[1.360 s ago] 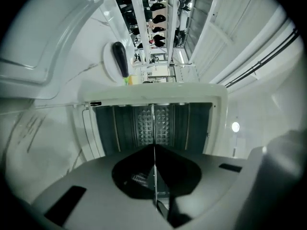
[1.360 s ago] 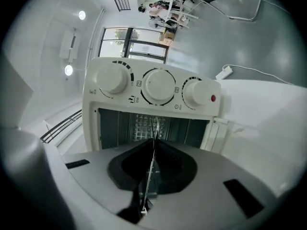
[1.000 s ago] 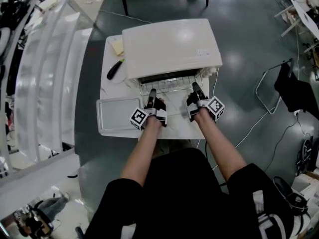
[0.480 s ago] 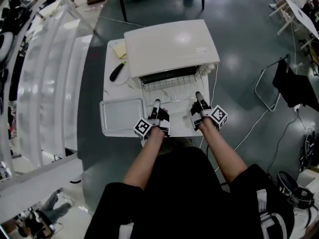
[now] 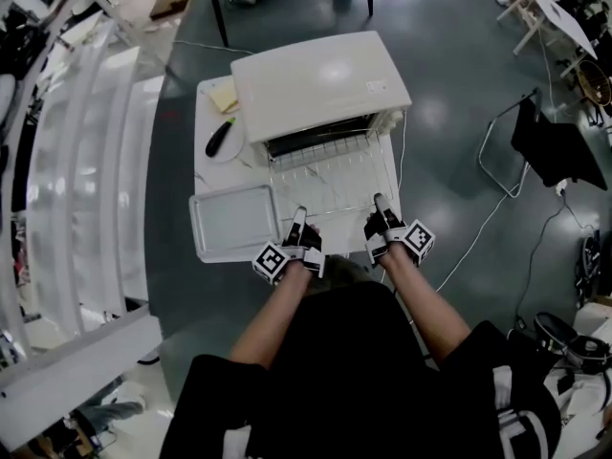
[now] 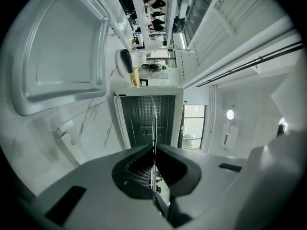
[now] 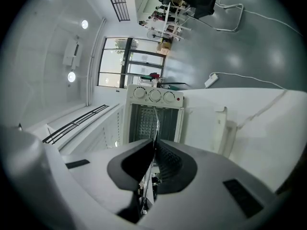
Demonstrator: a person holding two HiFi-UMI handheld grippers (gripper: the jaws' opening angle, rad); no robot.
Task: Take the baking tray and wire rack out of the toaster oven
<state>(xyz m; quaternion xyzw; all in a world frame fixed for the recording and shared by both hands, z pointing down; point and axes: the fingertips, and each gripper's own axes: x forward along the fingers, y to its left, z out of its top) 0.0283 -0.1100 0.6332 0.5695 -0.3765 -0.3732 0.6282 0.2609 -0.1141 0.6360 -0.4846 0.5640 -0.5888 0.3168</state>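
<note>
the left gripper [image 5: 299,214] and right gripper [image 5: 380,202] were each clamped on the front bar of the wire rack [image 5: 330,180], spaced apart to keep it level. the rack stood mostly out of the toaster oven [image 5: 320,79]. the baking tray [image 5: 234,223] already lay at the table's [image 5: 205,170] near left corner.

— What colour is the toaster oven [image 5: 320,79]?
— It's creamy white outside and dark inside. The wire rack [image 5: 330,175] is a silvery grid, and the baking tray [image 5: 234,223] is pale grey metal.
— And the grippers?
— The left gripper [image 5: 299,214] and right gripper [image 5: 380,200] are black and white, each with a cube of black-and-white square markers.
— The rest?
— The table [image 5: 337,240] is white, the floor [image 5: 459,103] dark grey-green, the notepad [image 5: 227,94] yellow, the tool [image 5: 220,135] black-handled, and the person's top [image 5: 354,352] black.
</note>
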